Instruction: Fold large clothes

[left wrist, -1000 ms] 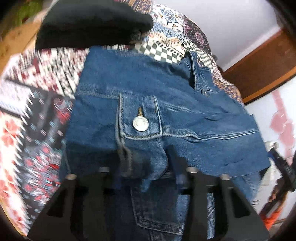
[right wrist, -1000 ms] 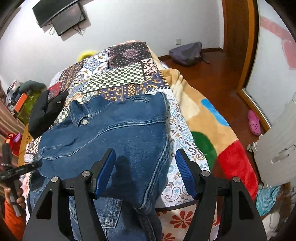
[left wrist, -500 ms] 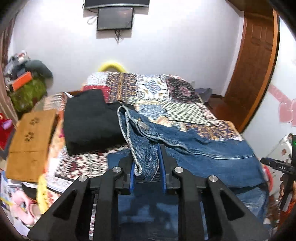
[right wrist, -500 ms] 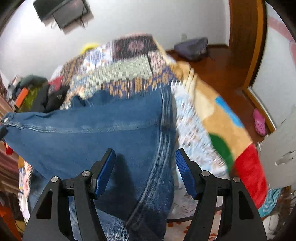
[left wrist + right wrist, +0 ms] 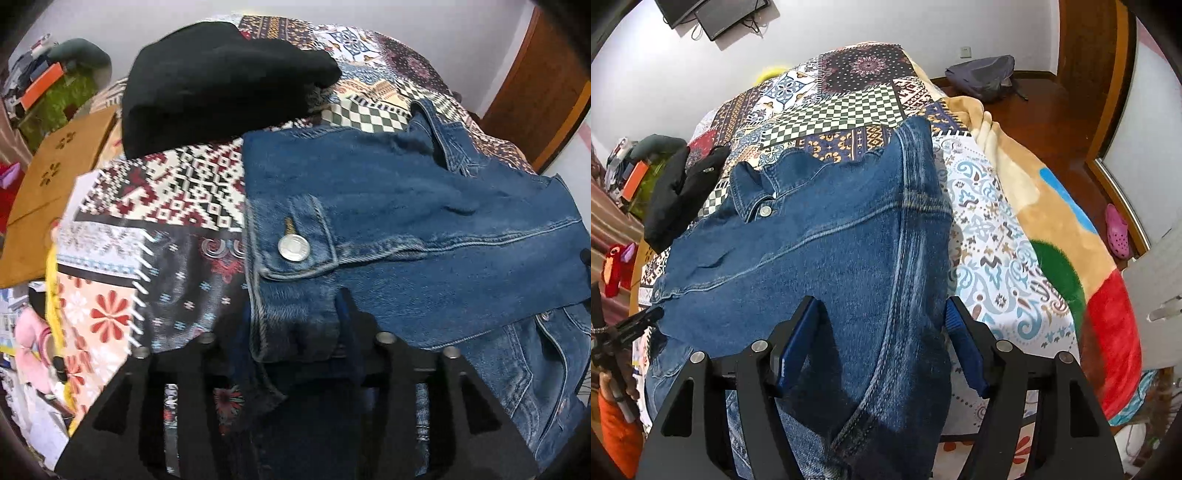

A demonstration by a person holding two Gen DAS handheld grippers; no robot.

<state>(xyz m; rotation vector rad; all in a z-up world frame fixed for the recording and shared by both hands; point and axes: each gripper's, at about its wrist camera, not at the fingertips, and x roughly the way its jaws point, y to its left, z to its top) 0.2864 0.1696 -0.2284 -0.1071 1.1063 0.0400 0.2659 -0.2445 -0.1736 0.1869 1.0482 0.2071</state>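
On the patchwork bedspread (image 5: pixel 849 107) your denim jacket (image 5: pixel 820 251) lies folded beside a black garment (image 5: pixel 221 81), its buttoned cuff (image 5: pixel 295 266) between your left gripper's (image 5: pixel 291 332) parted fingers, while your right gripper's (image 5: pixel 879 339) fingers straddle it, spread wide.

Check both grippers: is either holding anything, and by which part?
Left gripper: fingers spread around the denim jacket's buttoned cuff, not visibly clamped on it. Right gripper: fingers wide apart over the jacket, holding nothing.
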